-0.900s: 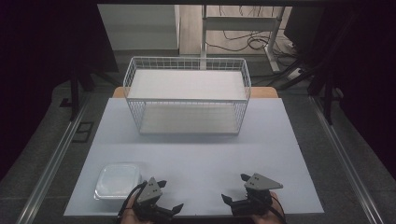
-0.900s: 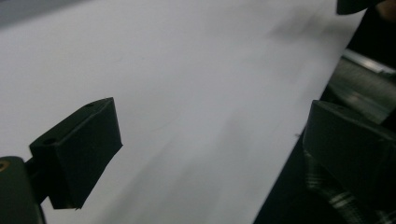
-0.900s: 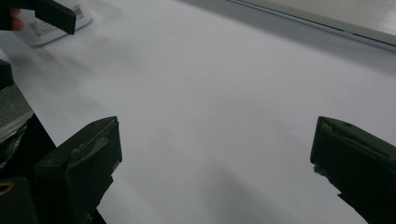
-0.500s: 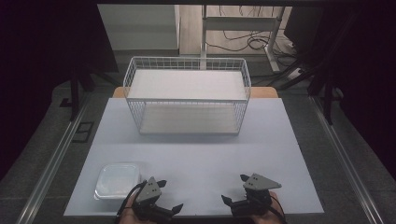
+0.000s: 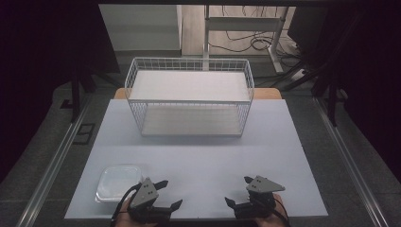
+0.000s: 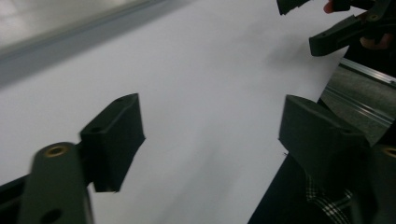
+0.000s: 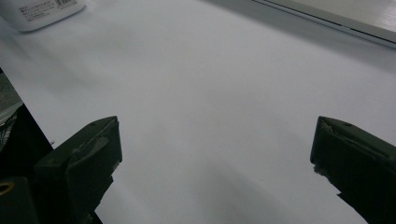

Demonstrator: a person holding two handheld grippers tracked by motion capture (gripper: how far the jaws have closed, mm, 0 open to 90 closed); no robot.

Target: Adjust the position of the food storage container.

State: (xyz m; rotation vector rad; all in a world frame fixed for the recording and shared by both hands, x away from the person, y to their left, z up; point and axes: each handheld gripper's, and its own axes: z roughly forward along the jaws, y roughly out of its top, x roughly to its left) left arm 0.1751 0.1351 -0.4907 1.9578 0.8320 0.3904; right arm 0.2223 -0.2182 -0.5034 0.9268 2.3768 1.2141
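White table (image 5: 198, 156) — left gripper (image 5: 165, 196) beside clear container (image 5: 116, 182), jaws apart, seemingly empty; right gripper (image 5: 239, 191) spread, empty.

The right gripper (image 7: 215, 154) is hanging over the white table (image 7: 210, 93), its two black jaws standing wide apart with nothing between them. At the top left corner, the edge of what may be a clear plastic container (image 7: 42, 11) with a printed label is lying on the table.
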